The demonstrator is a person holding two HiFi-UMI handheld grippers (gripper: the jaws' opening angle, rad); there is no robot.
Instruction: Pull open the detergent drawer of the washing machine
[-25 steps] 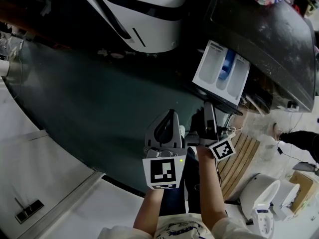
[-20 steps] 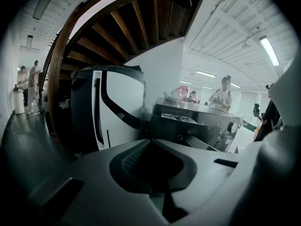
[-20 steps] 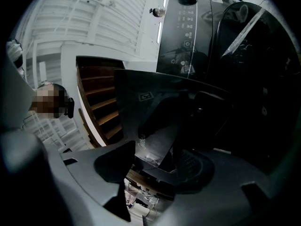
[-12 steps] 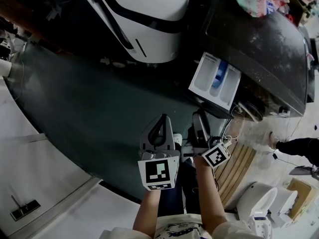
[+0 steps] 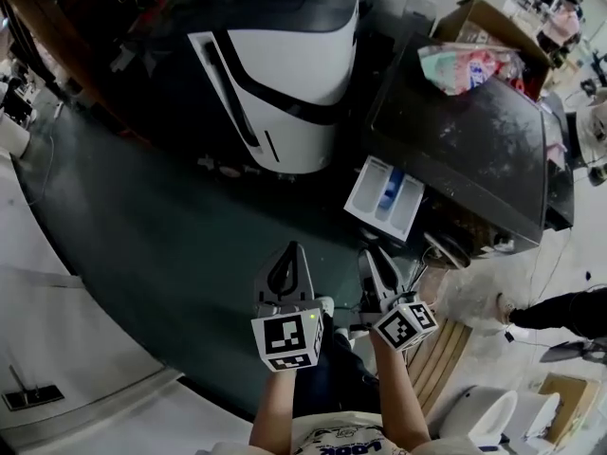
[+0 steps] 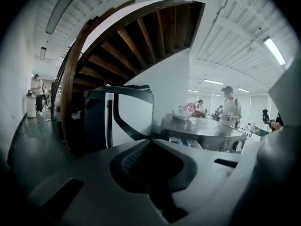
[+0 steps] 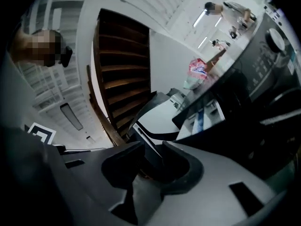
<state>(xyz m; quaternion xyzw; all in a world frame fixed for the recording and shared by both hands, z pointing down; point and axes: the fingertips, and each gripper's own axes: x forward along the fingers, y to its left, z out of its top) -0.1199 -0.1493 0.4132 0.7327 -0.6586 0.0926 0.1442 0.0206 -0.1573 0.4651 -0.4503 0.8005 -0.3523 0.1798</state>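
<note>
Dark floor (image 5: pixel 142 245); detergent drawer (image 5: pixel 384 197) open, now farther; right gripper (image 5: pixel 379 265) empty, jaws closing.

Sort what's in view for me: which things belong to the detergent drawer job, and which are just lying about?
Job: detergent drawer, already pulled out; washing machine.
Lying about: white-and-black appliance; colourful bag on the machine's top; cardboard box; wooden slat mat.

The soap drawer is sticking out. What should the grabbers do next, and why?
Probably nothing more than resting both away. The detergent drawer already sticks out of the washing machine, compartments showing. The right gripper, jaws just closing on nothing, and the shut left gripper are clear of it.
</note>
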